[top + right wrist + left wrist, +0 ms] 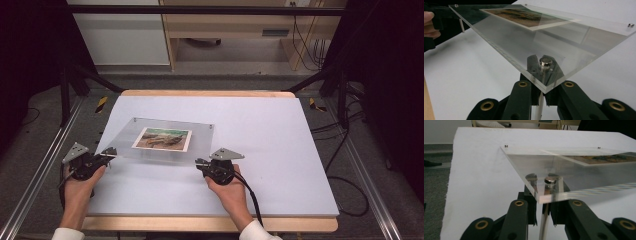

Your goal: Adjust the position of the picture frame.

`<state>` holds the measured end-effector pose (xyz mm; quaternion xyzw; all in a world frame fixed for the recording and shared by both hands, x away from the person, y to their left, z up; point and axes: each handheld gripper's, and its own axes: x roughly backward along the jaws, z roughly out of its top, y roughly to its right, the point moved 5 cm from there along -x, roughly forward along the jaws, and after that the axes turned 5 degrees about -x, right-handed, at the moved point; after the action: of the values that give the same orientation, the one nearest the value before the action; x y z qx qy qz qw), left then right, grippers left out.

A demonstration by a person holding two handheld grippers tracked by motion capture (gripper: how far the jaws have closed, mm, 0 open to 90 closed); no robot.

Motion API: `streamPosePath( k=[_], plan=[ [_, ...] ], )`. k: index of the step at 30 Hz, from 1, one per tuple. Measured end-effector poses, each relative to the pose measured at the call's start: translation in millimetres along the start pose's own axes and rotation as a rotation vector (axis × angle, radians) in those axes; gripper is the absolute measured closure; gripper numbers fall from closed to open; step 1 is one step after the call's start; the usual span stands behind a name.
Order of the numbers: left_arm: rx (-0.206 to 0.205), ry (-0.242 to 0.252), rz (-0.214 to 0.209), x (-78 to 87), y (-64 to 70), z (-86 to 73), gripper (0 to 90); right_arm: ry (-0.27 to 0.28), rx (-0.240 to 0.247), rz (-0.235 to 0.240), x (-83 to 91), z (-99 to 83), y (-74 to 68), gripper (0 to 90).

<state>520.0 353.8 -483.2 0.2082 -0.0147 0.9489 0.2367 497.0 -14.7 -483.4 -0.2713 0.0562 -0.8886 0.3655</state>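
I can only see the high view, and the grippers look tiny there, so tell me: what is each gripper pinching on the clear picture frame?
Observer: The left gripper pinches the near-left post, a thin metal rod under that corner of the clear frame.
Operator: And the other one?
Observer: The right gripper pinches the near-right post the same way, with a jaw on each side.
Operator: Is anything on top of the posts?
Observer: Yes, a round silver cap sits on top of each post, above the plastic.
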Motion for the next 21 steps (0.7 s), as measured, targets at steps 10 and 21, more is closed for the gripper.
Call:
streamPosePath(
  k=[10,21],
  plan=[
    [0.024,-0.003,-0.012,-1.5,4.6,6.3,83.7,-0.007,0.016,-0.085,7.1,5.8,-1.3,78.1],
    [0.020,0.015,-0.022,5.4,11.2,15.7,83.8,0.040,0.028,-0.109,12.3,12.7,-3.0,83.0]
  ],
)
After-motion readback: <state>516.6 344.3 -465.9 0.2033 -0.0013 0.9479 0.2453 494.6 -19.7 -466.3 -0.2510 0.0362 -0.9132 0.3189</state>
